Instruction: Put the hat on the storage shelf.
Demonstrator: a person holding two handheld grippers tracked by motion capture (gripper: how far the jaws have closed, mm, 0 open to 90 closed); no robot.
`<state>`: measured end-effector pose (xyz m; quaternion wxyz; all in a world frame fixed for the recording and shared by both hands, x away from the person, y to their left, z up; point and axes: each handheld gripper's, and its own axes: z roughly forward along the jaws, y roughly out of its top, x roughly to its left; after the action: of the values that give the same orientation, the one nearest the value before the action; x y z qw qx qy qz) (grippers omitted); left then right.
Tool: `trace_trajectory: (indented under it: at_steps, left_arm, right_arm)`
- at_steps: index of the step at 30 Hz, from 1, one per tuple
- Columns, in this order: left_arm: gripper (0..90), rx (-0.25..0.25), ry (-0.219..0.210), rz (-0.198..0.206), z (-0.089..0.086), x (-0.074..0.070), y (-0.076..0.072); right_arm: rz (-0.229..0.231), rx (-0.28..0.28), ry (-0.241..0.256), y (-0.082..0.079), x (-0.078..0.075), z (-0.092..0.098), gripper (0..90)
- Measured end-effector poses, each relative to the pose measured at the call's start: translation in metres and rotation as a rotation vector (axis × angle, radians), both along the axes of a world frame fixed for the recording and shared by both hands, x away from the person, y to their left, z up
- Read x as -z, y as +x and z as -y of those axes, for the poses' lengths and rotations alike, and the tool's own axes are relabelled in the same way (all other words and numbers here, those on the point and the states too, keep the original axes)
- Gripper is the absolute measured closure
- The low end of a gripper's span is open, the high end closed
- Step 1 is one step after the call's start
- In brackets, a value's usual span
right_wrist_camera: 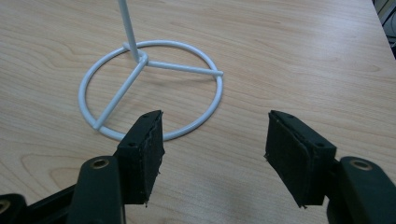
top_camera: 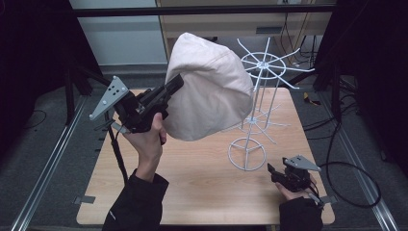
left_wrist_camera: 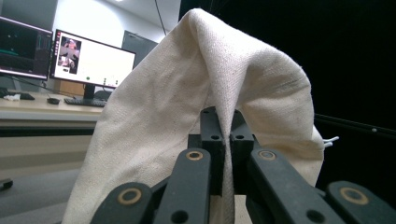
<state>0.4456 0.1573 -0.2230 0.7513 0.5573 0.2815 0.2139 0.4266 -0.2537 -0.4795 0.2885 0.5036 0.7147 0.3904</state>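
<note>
- The table (top_camera: 192,192) is pale wood with a fine, straight grain and a smooth matte top; it sits between metal rails on a grey floor, with black curtains at both sides.
- Past the far edge, a desk (left_wrist_camera: 28,109) carries lit monitors (left_wrist_camera: 91,63) and a keyboard.
- Cables (top_camera: 346,168) loop over the floor to the right of the table.
- A white wire stand (top_camera: 250,120) rises from the right half of the table: a round ring base (right_wrist_camera: 149,88) with three spokes, a thin upright pole, and spoked wheels higher up.
- The cream cloth hat (top_camera: 207,86), coarse woven cotton and softly domed, hangs in the air above the table, just left of the stand's top.
- The left gripper (top_camera: 175,85) is raised, its jaws pinched tight on a fold of the hat's edge (left_wrist_camera: 224,140).
- The right gripper (right_wrist_camera: 215,149) rests low near the table's near right corner, jaws spread wide with nothing between their rough black pads (right_wrist_camera: 149,154), just short of the ring base.
</note>
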Motion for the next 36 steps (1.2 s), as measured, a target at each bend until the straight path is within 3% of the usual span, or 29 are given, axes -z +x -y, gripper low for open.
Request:
trace_trajectory:
  at_steps: [13,20,25,36]
  left_arm:
    - [88.1,0.014,0.01,-0.079,-0.011,0.024,0.016]
    - [87.6,0.003,0.062,-0.104,-0.01,0.037,0.024]
    - [87.3,-0.019,0.138,-0.119,-0.006,0.047,0.029]
    - [86.7,-0.024,0.239,-0.142,0.008,0.061,0.035]
  right_arm:
    - [-0.006,0.001,0.006,0.0,0.0,0.0,37.0]
    - [-0.004,0.002,-0.002,0.0,0.001,0.0,37.0]
    - [-0.003,0.002,-0.008,0.0,0.001,0.0,37.0]
    - [-0.002,0.002,0.0,0.0,0.0,0.0,36.8]
